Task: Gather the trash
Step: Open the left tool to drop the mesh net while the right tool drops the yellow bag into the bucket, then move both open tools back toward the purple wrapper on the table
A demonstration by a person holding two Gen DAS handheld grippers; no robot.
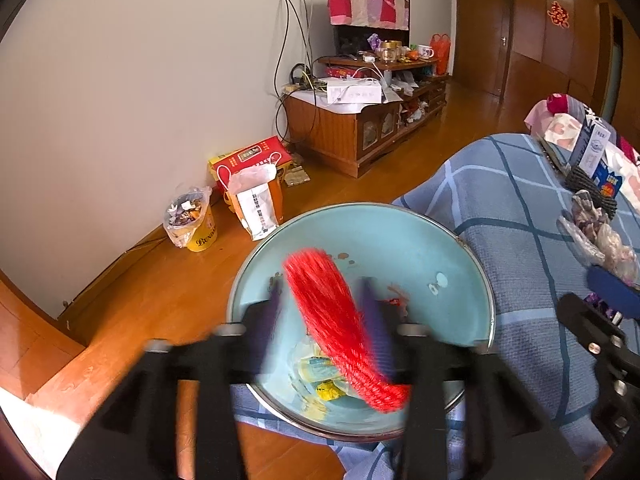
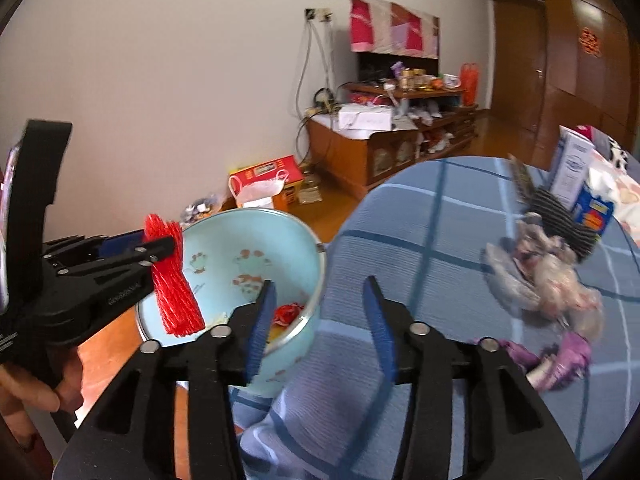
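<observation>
Left wrist view: your left gripper point(image 1: 324, 312) has jaws apart, red net point(image 1: 340, 328) loose between them, dropping into the basin point(image 1: 460, 256) at the bed's edge. Right gripper point(image 2: 320, 312) released, empty. Next: wrappers point(image 2: 552, 276) on the bed, clench there.

Glossy enamel-like basin point(image 1: 400, 236); red plastic netting point(image 1: 336, 320), seemingly; checked cloth point(image 1: 520, 208).

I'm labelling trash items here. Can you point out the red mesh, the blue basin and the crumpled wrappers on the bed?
red mesh point(image 1: 332, 320), left wrist view, middle of the bundle
blue basin point(image 1: 400, 236), left wrist view, bare inner wall
crumpled wrappers point(image 2: 556, 284), right wrist view, centre of the heap
</observation>
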